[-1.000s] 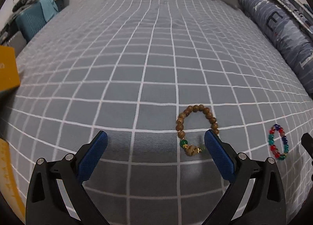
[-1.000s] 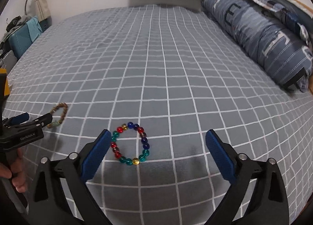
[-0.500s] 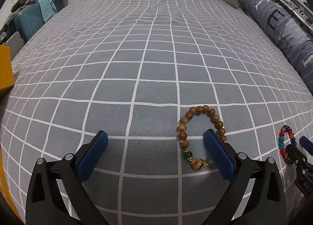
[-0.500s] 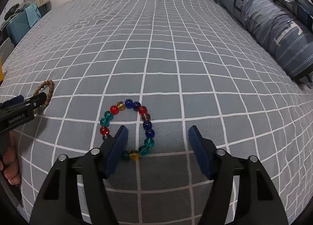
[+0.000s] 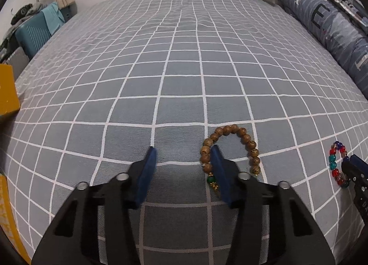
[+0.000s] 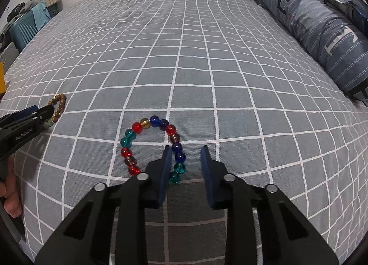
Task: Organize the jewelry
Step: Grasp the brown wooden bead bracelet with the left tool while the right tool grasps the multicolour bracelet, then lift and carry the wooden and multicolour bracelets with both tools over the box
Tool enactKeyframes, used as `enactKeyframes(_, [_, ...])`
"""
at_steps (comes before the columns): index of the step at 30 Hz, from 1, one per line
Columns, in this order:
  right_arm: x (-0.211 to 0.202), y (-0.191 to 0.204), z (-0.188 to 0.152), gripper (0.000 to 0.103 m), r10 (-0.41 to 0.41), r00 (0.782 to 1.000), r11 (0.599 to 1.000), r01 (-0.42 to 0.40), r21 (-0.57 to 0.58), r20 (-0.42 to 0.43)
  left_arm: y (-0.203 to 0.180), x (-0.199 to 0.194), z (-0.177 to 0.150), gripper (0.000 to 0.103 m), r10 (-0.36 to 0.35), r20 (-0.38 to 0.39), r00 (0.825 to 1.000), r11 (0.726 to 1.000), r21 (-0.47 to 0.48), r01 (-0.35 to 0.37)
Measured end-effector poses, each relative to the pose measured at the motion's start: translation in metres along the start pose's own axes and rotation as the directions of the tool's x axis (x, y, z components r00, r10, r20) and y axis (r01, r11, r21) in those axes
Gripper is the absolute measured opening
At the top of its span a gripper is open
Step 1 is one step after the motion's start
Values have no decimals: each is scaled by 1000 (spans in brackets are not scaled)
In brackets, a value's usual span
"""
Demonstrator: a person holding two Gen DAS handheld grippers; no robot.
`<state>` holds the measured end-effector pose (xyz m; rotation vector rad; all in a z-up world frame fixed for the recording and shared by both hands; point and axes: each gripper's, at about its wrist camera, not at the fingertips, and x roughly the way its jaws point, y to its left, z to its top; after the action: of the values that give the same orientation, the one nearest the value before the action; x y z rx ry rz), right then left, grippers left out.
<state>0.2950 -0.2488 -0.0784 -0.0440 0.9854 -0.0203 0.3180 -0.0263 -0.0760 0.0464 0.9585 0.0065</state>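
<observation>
A wooden bead bracelet (image 5: 230,129) with a green bead lies on the grey checked bedsheet (image 5: 179,76). My left gripper (image 5: 183,150) is closing; its right finger stands inside the loop, and the bracelet's left strand lies between the jaws against that finger, not pinched. A coloured glass bead bracelet (image 6: 136,127) lies further right. My right gripper (image 6: 186,150) is also closing; its left finger is inside that loop, and the blue beads sit between the jaws with a gap to the right pad. Each view shows the other gripper at its edge: left gripper (image 6: 34,115), right gripper (image 5: 354,166).
A blue patterned pillow (image 6: 322,25) runs along the bed's right side. A yellow box (image 5: 7,90) sits at the left edge and a teal case (image 5: 32,35) beyond it. A person's hand (image 6: 9,200) holds the left gripper.
Both grippers' jaws have narrowed a lot. The right gripper came down onto the coloured bracelet. Each now has one finger inside its bracelet's loop.
</observation>
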Motion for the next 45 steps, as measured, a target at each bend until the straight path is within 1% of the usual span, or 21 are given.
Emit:
enactKeyframes(1, [0, 0, 0, 15, 2, 1000, 1000, -2, 3, -2, -2, 0, 0, 38, 0, 0, 1000, 1000, 11, 0])
enactKeyframes(2, [0, 0, 0, 13, 3, 1000, 1000, -3, 7, -5, -2, -1, 0, 29, -2, -1, 1000, 1000, 19, 2])
enactKeyframes(3, [0, -1, 0, 12, 5, 1000, 1000, -5, 14, -8, -3, -1, 0, 25, -5, -3, 1000, 1000, 23, 5])
enactKeyframes(5, [-1, -2, -1, 10, 10, 1000, 1000, -10, 30, -10, -3, -2, -1, 9, -12, -11, 1000, 1000, 29, 12])
enactKeyframes(9, [-4, -4, -1, 9, 15, 1000, 999, -15, 44, -12, -3, -6, -1, 8, -19, -21, 1000, 1000, 21, 19])
enactKeyframes(14, [-11, -6, 1, 9, 19, 1000, 998, -19, 56, -2, 5, -12, 2, 7, -61, -52, 997, 998, -15, 60])
enactKeyframes(19, [-22, -4, 3, 9, 25, 1000, 998, -26, 56, 19, 5, -20, 2, 7, -78, -57, 995, 997, -21, 77])
enactKeyframes(26, [-42, 1, 6, 9, 33, 998, 998, -36, 49, 55, 2, -41, -1, 7, -107, -40, 993, 994, -16, 106])
enactKeyframes(29, [-51, 4, 6, 9, 38, 997, 998, -41, 43, 74, 3, -51, -1, 7, -107, -31, 994, 994, -10, 107])
enactKeyframes(30, [-54, 5, 7, 9, 39, 996, 998, -42, 40, 79, 3, -56, -1, 7, -117, -27, 993, 993, -11, 117])
enactKeyframes(39, [-77, 14, 6, 9, 40, 992, 999, -43, 28, 119, 7, -91, 1, 7, -130, 20, 991, 992, 3, 129])
enactKeyframes(45, [-95, 21, 2, 9, 47, 989, 998, -51, 20, 141, 6, -117, -4, 7, -143, 55, 988, 990, 27, 142])
